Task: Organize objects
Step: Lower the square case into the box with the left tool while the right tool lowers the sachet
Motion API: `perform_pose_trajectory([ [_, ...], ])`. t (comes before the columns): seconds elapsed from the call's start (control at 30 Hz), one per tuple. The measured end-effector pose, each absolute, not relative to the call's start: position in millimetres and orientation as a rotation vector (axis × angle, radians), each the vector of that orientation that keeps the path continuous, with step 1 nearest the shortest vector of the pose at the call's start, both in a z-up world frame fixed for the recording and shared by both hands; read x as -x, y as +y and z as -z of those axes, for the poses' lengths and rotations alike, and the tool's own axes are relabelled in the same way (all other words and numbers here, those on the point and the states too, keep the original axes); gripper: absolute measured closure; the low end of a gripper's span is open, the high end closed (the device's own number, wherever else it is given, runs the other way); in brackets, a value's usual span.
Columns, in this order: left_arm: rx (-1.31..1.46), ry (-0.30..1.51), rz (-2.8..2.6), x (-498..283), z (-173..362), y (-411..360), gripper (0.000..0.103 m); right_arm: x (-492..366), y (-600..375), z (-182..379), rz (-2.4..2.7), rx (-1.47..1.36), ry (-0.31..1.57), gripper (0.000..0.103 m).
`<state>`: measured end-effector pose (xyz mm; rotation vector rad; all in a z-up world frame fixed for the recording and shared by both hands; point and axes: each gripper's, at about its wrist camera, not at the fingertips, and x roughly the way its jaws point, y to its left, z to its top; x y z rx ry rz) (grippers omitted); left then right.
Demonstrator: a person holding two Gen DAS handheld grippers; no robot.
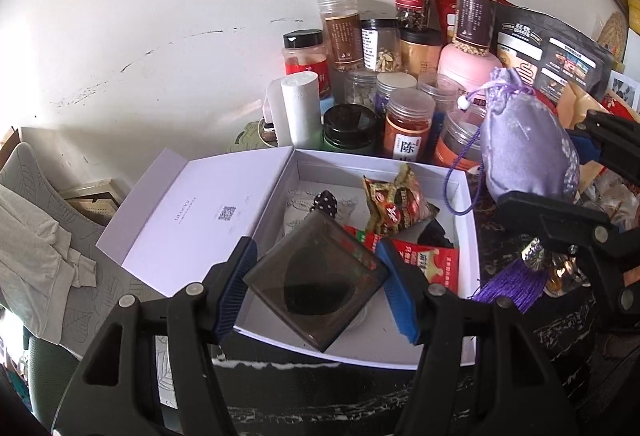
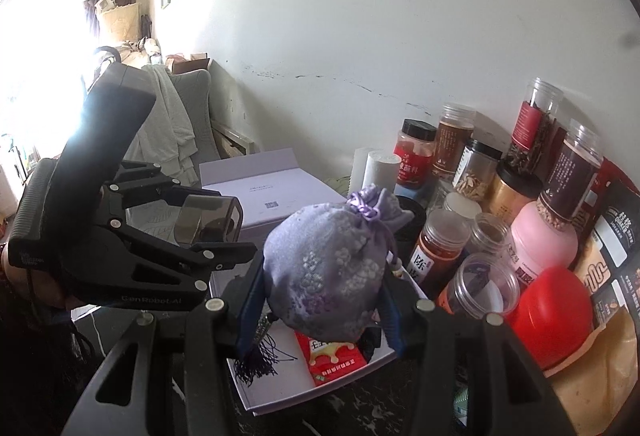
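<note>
My left gripper point(image 1: 318, 278) is shut on a smoky transparent square case point(image 1: 316, 280) with a dark shape inside, held above the open white box point(image 1: 468, 220). The same case point(image 2: 208, 222) shows in the right wrist view between the left gripper's fingers. My right gripper point(image 2: 320, 290) is shut on a lilac embroidered drawstring pouch point(image 2: 328, 268), its purple tassel point(image 2: 256, 364) hanging below. In the left wrist view that pouch point(image 1: 528, 151) hangs over the box's right edge. The box holds snack packets point(image 1: 396, 205), a red sachet point(image 1: 428, 260) and a dotted black item point(image 1: 326, 201).
Many plastic jars point(image 1: 408, 123) and a white cylinder point(image 1: 300, 107) stand behind the box against the wall. A pink jar point(image 2: 544, 236), a red lid point(image 2: 552, 312) and black pouch bags point(image 1: 552, 51) crowd the right. The box lid point(image 1: 196, 215) lies open to the left; a draped chair point(image 1: 36, 236) stands beyond.
</note>
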<state>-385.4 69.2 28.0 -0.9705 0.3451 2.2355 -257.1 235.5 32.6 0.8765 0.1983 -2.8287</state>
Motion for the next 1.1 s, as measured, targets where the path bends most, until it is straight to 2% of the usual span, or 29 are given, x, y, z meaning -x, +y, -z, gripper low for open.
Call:
perform_pose_trajectory([
  [0.5,0.996,0.426,-2.273,436.6,-7.1,103.5,0.043,312.7,259.9,-14.6,2.883,-0.940,-0.007,0.052],
  [0.83,1.049,0.489,-2.233,448.4,18.4,123.5,0.043,330.0,260.5,9.7,2.883,-1.067,0.051,0.052],
  [1.1,1.104,0.513,-2.193,455.6,38.7,133.2,0.043,341.8,268.8,28.1,2.865,-1.153,0.015,0.052],
])
